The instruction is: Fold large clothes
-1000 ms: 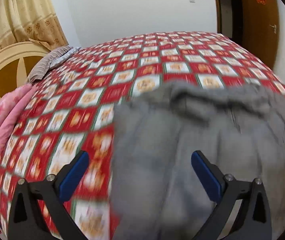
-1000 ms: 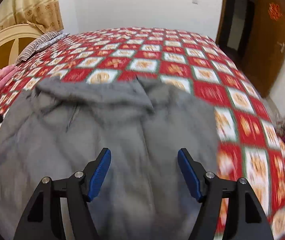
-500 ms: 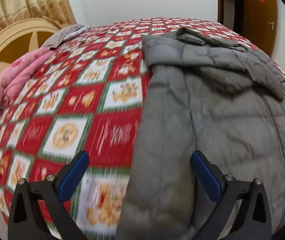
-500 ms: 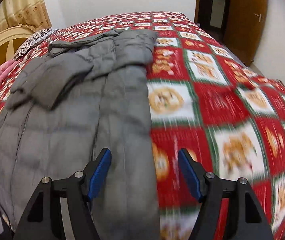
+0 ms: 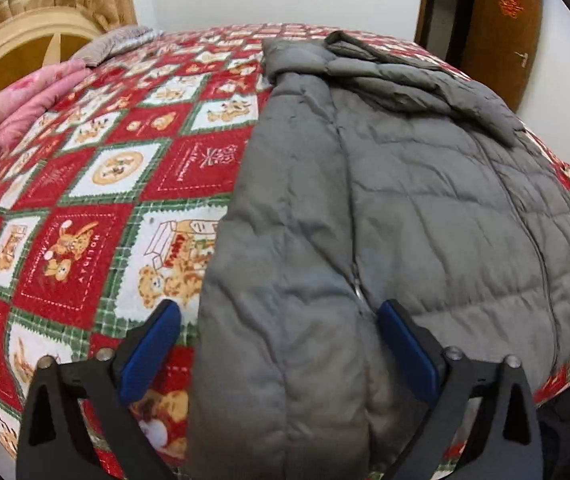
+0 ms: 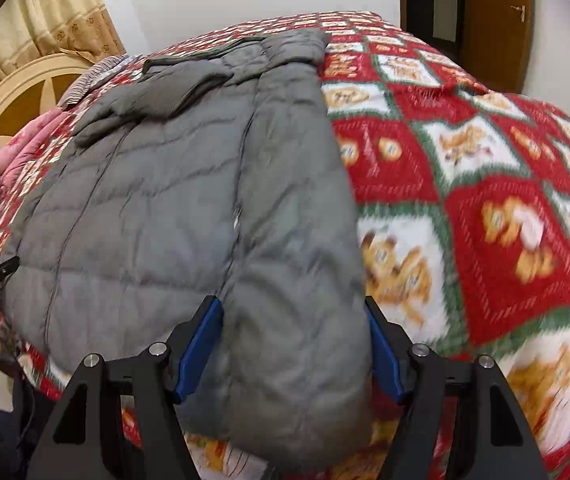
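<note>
The grey quilted puffer jacket (image 5: 425,208) is lying spread lengthwise on the bed's red, white and green patchwork blanket (image 5: 97,216), its hood end far from the cameras and its hem hanging over the near edge, with one sleeve folded across the upper body. The chief risk, as I judge it, is that the slippery, puffy padding is bulging wider than the jaws are reaching, so a pinch may be catching only the top layer, and the hem could slide out or lift unevenly once raised; the two sides may also be gripped at different depths, skewing the fold. The left hand-held gripper (image 5: 279,350) is standing well apart, its jaws having just been narrowing, and is straddling the jacket's left hem edge: the right blue pad is close against the fabric by the zip, while the left pad is hovering clear over the blanket. The right hand-held gripper (image 6: 295,346) is narrower, having also just been closing, with the right hem corner bulging between both pads, which are touching it on either side.
</note>
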`<state>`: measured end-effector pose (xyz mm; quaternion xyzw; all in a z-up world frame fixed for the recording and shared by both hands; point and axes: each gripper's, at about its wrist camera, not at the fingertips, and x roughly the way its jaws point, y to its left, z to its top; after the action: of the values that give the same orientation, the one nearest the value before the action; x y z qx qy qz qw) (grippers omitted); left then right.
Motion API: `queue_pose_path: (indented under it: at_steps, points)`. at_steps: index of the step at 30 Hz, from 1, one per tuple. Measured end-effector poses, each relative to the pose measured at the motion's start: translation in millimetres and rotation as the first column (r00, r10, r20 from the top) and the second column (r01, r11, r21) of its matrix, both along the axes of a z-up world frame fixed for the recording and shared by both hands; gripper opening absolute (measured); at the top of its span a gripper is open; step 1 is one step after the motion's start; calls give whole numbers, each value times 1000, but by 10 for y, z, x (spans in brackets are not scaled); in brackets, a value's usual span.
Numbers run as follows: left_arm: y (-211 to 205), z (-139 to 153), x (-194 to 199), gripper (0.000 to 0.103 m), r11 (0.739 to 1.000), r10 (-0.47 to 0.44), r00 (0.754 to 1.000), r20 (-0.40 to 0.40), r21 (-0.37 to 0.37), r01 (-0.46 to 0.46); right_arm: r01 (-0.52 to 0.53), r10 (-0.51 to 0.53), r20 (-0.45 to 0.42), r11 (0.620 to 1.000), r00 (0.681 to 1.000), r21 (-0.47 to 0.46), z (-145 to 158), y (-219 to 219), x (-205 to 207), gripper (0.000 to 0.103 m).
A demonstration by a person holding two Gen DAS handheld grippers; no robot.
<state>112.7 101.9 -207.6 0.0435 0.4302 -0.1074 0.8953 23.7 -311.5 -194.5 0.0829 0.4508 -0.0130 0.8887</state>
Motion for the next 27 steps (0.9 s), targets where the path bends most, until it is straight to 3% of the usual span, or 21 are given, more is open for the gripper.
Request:
queue_pose_path:
  at_steps: [1, 2, 3, 4, 7, 10, 14, 17, 21, 25, 27]
  points:
    - [-20, 17, -32, 62, 999, -35, 999, 6, -10, 35, -21, 21, 7, 999, 1000, 29, 5, 21, -36, 41]
    - [-33, 38, -56, 51, 998, -58, 998, 5, -22, 58, -38, 37, 12, 997, 999, 70, 25, 25, -55, 24]
    - [-50, 88, -88, 26, 995, -93, 996, 0, -47, 93, -44, 43, 14, 995, 999, 88, 49, 33, -83, 16]
    - [-57, 131, -107, 19, 992, -110, 994, -6, -63, 109, -52, 50, 22, 994, 999, 100, 92, 41, -112, 14]
    - [-30, 368, -270, 14, 991, -120, 991, 63, -52, 123, -71, 61, 87, 991, 994, 110, 352, 46, -296, 10]
    - [126, 756, -501, 10, 982, -136, 982, 128, -112, 150, -82, 63, 150, 989, 987, 123, 681, 24, -532, 9]
    - [401, 1385, -881, 10, 952, -164, 959, 231, -219, 215, -109, 68, 288, 986, 955, 127, 1342, 10, -958, 8]
    - [484, 1707, -933, 10, 947, -149, 941, 305, -229, 224, -120, 50, 386, 980, 921, 159, 1713, -77, -1043, 8]
    - [448, 1761, -369, 10, 951, -134, 941, 312, -225, 211, -85, -1, 418, 979, 908, 186, 1838, -207, -492, 8]
    - [126, 1609, 465, 11, 964, -110, 956, 271, -206, 169, -2, -73, 385, 982, 920, 190, 1703, -338, 271, 8]
    - [-59, 1537, 744, 11, 979, -88, 958, 274, -154, 134, 32, -108, 353, 976, 930, 215, 1590, -431, 649, 8]
